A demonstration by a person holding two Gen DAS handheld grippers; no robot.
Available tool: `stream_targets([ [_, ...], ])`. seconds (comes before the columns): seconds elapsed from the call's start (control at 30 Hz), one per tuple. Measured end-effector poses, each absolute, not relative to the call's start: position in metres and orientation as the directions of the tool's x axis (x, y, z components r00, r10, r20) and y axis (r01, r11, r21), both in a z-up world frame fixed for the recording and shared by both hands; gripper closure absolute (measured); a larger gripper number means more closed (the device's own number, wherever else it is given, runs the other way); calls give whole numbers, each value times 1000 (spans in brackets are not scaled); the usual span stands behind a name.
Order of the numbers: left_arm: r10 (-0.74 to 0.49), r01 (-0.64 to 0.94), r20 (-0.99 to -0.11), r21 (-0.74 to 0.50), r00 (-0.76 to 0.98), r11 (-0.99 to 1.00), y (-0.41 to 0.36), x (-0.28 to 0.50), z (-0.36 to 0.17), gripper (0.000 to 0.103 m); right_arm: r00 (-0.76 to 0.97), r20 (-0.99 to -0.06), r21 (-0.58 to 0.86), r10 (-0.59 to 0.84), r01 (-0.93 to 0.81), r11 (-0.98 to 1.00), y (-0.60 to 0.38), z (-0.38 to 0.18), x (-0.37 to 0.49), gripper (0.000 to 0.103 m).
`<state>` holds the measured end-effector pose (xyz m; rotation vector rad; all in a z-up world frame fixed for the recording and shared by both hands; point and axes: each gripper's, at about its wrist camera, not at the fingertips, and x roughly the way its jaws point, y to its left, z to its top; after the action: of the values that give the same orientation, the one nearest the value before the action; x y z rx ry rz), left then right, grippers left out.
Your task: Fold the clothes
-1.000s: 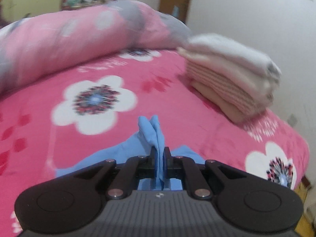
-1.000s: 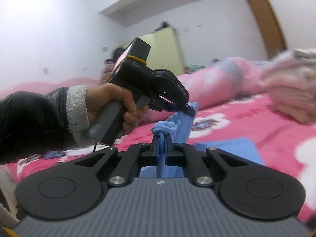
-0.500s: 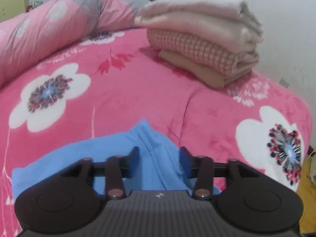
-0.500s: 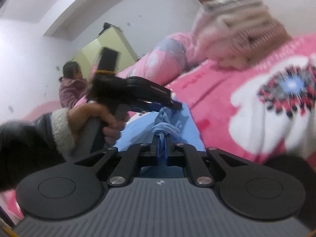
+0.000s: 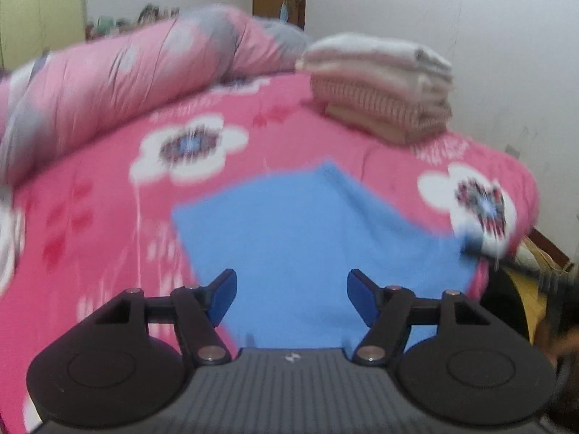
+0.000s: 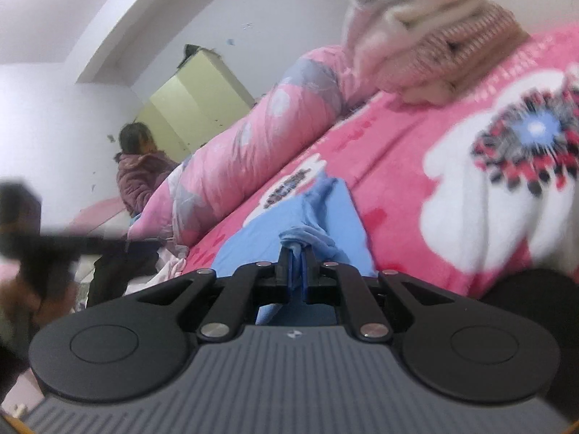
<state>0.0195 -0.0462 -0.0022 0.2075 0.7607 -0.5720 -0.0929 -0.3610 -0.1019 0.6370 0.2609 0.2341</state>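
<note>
1. Fold step: blue garment (image 5: 318,238) lies on the pink bed (image 5: 108,188).
2. My left tongs (image 5: 291,291) are opening, nothing between them.
3. My right tongs (image 6: 296,271) pinch a bunched blue edge.
4. Next, probably: release right, flatten, regrasp for another fold.

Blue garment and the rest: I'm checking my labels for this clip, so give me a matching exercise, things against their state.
Things:
1. left tool
2. right tool
3. blue garment
4. stack of folded clothes

States:
A. pinching blue cloth
B. lying spread on the pink bedspread
C. jaws opening, nothing between them
D. piled near the wall

Pairs: 1-C, 2-A, 3-B, 4-D
</note>
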Motion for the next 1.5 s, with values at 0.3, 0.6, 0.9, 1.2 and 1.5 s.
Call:
stream_targets([
  [0.3,-424,476,-717,-146,553,867,-6,-11,-47,36,941,-251,574,228,-45,818,-365,-105,-94,100],
  [0.6,-418,505,-673,-76,610,860,-11,-11,-45,39,910,-375,505,178,39,862,-371,-106,-91,88],
  [0.9,-403,568,-702,3,588,823,-42,-3,-69,39,914,-362,359,185,-46,932,-386,-50,-69,79],
  [1.2,-425,574,-713,-39,557,818,-35,0,-75,38,737,-555,233,385,-307,923,-352,-54,49,68],
  [1.5,-444,589,-708,-50,548,807,-32,0,-79,36,746,-568,230,347,-261,938,-368,-76,60,97],
])
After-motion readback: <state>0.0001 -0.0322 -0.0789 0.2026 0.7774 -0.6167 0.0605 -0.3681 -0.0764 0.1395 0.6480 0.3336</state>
